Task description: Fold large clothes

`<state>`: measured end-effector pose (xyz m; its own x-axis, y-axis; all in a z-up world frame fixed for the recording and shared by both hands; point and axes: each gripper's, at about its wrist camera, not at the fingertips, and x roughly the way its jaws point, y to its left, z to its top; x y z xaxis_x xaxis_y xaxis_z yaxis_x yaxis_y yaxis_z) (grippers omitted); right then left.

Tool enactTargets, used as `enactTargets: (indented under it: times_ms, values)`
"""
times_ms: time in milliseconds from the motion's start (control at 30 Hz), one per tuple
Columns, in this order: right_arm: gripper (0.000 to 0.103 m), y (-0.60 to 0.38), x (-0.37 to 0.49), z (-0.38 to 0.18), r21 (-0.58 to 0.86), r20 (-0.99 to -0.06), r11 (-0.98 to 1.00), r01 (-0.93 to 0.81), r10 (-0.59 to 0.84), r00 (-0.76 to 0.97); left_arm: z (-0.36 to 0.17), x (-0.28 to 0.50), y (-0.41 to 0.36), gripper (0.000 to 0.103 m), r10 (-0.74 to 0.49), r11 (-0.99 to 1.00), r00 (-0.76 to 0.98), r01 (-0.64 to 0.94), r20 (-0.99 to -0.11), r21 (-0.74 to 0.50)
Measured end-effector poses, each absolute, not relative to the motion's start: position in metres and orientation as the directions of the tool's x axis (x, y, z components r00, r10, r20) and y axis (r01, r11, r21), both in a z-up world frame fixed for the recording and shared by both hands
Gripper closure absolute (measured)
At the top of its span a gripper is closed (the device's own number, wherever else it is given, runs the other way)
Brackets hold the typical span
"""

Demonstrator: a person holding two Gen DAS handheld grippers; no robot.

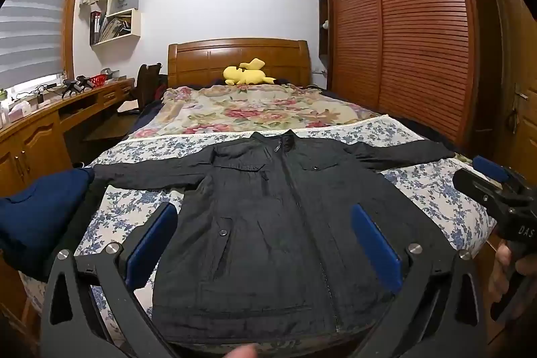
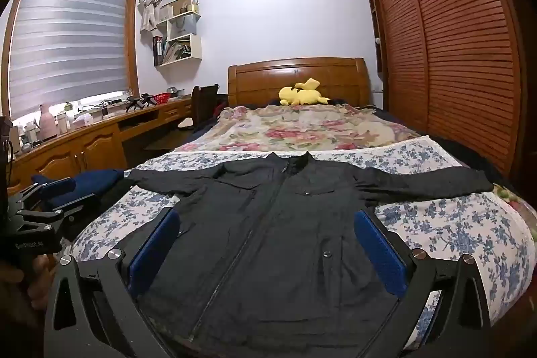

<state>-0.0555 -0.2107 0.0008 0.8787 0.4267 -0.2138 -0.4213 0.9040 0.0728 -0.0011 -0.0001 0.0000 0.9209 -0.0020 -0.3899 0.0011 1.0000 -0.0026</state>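
Observation:
A large dark jacket (image 1: 275, 223) lies flat and face up on the bed, zipped, with both sleeves stretched out sideways. My left gripper (image 1: 265, 244) hovers open above its lower half, blue pads (image 1: 151, 244) wide apart and nothing between them. My right gripper (image 2: 265, 250) hangs open the same way over the jacket (image 2: 285, 240), closer to its right side. Neither gripper touches the cloth. The right gripper (image 1: 480, 178) also shows at the right edge of the left wrist view, held by a hand (image 1: 503, 270).
A blue-flowered sheet (image 1: 436, 190) lies under the jacket, with a rose-patterned blanket (image 1: 255, 109) and a yellow plush toy (image 1: 246, 74) farther back. A navy garment (image 1: 40, 210) lies at the bed's left edge. A wooden desk (image 1: 50, 123) stands left, a slatted wardrobe (image 1: 419, 39) right.

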Motion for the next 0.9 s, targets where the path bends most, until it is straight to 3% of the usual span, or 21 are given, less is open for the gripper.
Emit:
enactTargets:
  times_ms: [900]
  values:
    - [0.000,-0.210,-0.056,0.001,0.083,-0.213,0.908,-0.412,0.419,0.882,0.004,-0.003,0.006,0.000,-0.004,1.000,0.921,-0.008,-0.390,-0.028]
